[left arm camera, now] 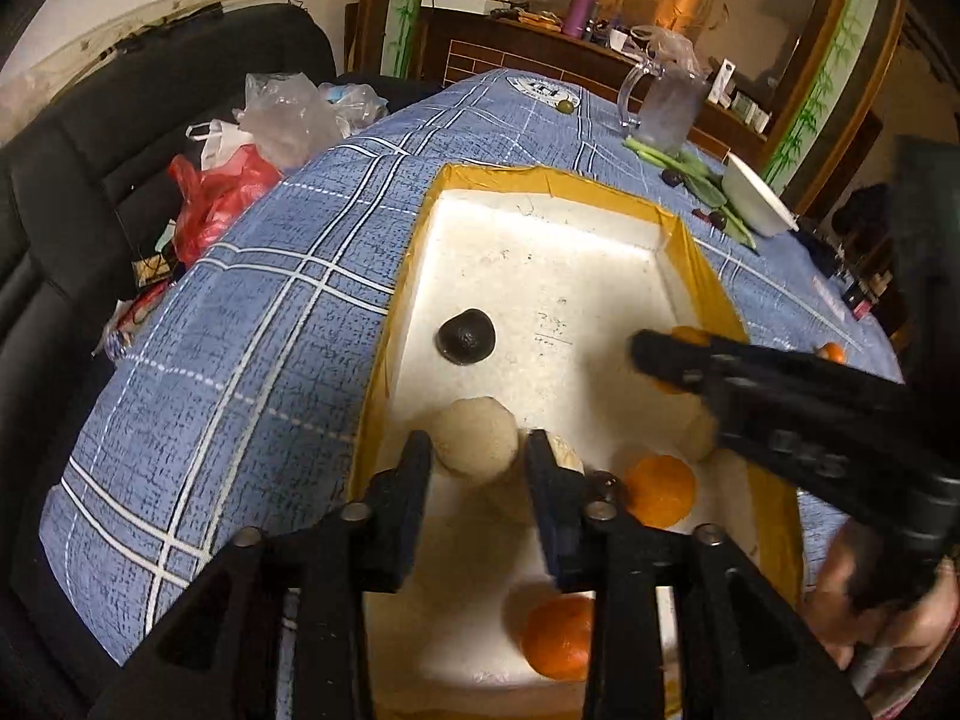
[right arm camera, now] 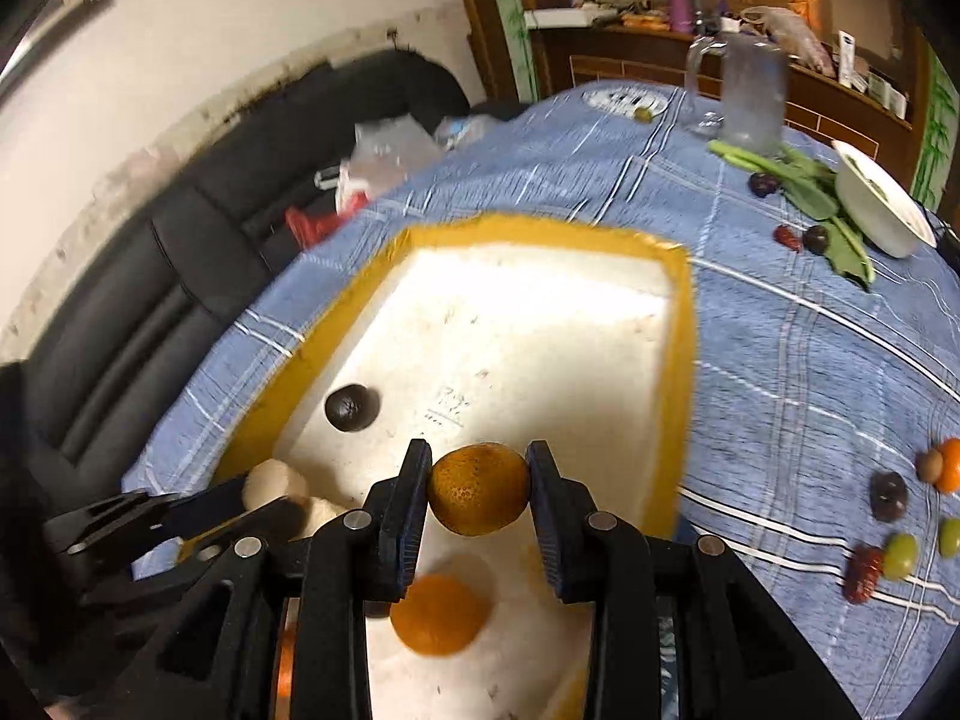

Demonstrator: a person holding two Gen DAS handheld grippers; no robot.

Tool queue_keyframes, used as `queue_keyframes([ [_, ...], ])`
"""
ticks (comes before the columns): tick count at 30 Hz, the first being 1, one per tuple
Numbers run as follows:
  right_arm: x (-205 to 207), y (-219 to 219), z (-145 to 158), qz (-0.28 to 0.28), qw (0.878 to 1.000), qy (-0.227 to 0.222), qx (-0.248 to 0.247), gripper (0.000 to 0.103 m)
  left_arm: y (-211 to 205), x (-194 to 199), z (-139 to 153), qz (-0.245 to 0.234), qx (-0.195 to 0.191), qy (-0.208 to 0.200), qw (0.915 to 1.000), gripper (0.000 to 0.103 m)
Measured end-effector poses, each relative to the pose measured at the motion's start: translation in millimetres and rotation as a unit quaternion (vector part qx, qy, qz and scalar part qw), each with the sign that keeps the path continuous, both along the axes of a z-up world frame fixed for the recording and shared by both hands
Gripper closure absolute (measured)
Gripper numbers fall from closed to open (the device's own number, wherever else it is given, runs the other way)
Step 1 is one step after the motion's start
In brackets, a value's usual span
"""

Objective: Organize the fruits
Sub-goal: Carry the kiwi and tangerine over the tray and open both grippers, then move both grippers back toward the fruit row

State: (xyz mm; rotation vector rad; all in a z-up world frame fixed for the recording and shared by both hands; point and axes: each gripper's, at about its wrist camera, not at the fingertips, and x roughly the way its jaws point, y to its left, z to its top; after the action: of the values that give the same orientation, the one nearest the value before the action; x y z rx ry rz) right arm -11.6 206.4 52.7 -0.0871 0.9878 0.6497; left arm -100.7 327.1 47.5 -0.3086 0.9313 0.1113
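Observation:
A white foam box (left arm camera: 600,252) with yellow taped rim sits on the blue checked tablecloth; it also shows in the right wrist view (right arm camera: 540,324). My left gripper (left arm camera: 479,450) is shut on a pale round fruit (left arm camera: 474,438) above the box's near left side. My right gripper (right arm camera: 479,480) is shut on an orange (right arm camera: 479,489) above the box. In the box lie a dark fruit (left arm camera: 466,337), another pale fruit (left arm camera: 564,456) and two oranges (left arm camera: 660,489) (left arm camera: 558,636). The right gripper also shows in the left wrist view (left arm camera: 654,354).
Loose fruits lie on the cloth to the right: dark plums (right arm camera: 888,495), green grapes (right arm camera: 900,555), red dates (right arm camera: 864,573), an orange (right arm camera: 948,465). A white bowl (right arm camera: 876,204), greens (right arm camera: 810,192) and a glass jug (right arm camera: 750,90) stand far right. A black sofa (left arm camera: 90,150) with plastic bags (left arm camera: 228,180) is left.

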Motion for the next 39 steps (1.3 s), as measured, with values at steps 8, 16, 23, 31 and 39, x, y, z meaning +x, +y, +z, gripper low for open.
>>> queue_keyframes([
  [8, -8, -17, 15, -0.025, 0.999, -0.023, 0.001, 0.059, -2, -17, 23, -0.001, -0.018, -0.033, 0.9993, 0.038],
  [16, -37, -99, 39, -0.08, 0.996, -0.036, 0.032, 0.059, -39, -32, 57, -0.038, -0.006, -0.072, 0.9967, 0.028],
  [23, -48, -216, 32, -0.178, 0.983, -0.034, 0.023, 0.055, -92, -32, 67, -0.09, 0.009, -0.078, 0.9929, 0.024],
  [31, -45, -346, 17, -0.296, 0.955, -0.017, 0.018, 0.055, -166, -14, 60, -0.167, 0.014, -0.059, 0.9841, 0.024],
  [39, -9, -355, 1, -0.286, 0.958, -0.004, 0.032, 0.055, -241, 23, 34, -0.234, 0.049, -0.046, 0.9698, 0.024],
])
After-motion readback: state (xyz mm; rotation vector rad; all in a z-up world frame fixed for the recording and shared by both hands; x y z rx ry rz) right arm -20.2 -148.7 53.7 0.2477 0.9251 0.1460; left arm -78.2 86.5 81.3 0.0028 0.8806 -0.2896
